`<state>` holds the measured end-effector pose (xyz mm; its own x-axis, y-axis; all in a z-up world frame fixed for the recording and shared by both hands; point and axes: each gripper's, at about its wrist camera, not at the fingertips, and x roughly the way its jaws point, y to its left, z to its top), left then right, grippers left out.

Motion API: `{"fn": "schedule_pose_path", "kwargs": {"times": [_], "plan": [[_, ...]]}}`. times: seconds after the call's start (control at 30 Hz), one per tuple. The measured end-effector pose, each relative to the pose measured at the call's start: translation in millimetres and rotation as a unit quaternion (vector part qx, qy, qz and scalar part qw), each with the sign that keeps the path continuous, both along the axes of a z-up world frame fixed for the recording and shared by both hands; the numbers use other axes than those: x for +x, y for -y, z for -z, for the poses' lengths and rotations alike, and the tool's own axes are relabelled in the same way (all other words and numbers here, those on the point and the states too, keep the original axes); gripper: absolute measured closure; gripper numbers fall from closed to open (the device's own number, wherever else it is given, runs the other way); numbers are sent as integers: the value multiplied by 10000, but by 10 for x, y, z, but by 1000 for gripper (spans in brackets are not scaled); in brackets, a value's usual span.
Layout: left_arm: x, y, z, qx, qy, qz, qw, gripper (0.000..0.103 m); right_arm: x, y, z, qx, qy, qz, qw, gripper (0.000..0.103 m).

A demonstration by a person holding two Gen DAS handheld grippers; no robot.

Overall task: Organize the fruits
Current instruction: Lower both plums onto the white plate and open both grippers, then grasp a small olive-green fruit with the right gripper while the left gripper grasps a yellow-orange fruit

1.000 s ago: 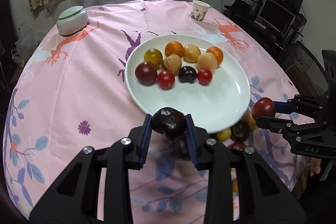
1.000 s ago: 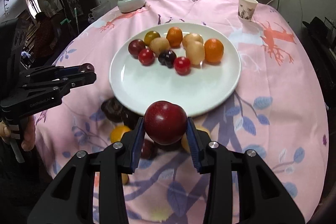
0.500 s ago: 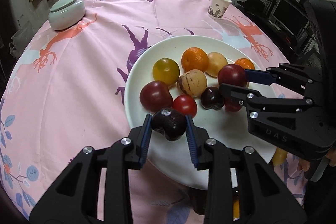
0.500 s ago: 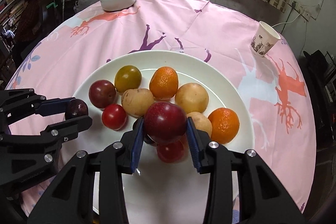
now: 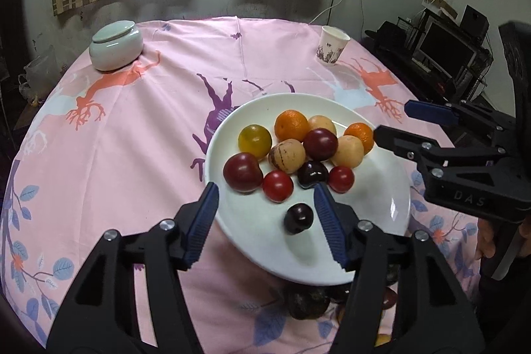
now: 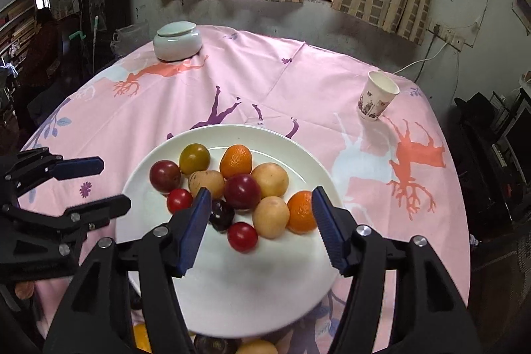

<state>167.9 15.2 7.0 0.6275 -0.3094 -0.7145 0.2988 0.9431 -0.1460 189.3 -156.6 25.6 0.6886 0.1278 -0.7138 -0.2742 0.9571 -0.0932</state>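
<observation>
Pink tablecloth [image 5: 139, 135], white plate [image 5: 381, 188] of fruit (dark plum [image 5: 298, 218] apart) — both grippers' jaws wide, empty.

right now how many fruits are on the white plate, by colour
On the plate, seen from the left wrist:
orange: 2
tan: 3
yellow-green: 1
dark red: 2
bright red: 2
near-black: 2
total: 12
</observation>
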Motion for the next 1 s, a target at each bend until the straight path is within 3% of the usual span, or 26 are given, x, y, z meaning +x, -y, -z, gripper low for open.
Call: {"fn": "schedule_pose_path", "kwargs": {"times": [0.03, 0.07, 0.17, 0.33, 0.53, 0.7, 0.9, 0.93, 1.0], "plan": [[-106, -39, -51, -62, 86, -15, 9999, 32, -123, 30, -18, -4, 3, -14, 10000, 37], [-209, -72, -83, -118, 157, -22, 9998, 20, -233, 57, -19, 1, -18, -32, 10000, 28], [-514, -117, -96, -131, 335, -31, 9993, 13, -644, 104, 54, 173, -138, -153, 9996, 7], [-850, -46, 65, 187, 310, -18, 9993, 10, -1203, -40, 248, 37, -185, -346, 9992, 7], [-993, 1, 161, 401, 248, 46, 9989, 10, -1428, -217, 397, -404, -54, -250, 9989, 7], [-1093, -106, 151, 438, 377, -136, 9982, 6, -1567, -209, 581, 66, -601, -432, 9972, 7], [-1119, -236, 196, 346, 248, -273, 9987, 6, -1659, -203, 942, 462, -1263, -331, 9904, 7], [-1126, -252, 206, 363, 233, -292, 9986, 6, -1671, -203, 955, 516, -1267, -330, 9901, 8], [-1139, -286, 221, 385, 206, -334, 9985, 6, -1697, -207, 941, 585, -1221, -342, 9902, 23]]}}
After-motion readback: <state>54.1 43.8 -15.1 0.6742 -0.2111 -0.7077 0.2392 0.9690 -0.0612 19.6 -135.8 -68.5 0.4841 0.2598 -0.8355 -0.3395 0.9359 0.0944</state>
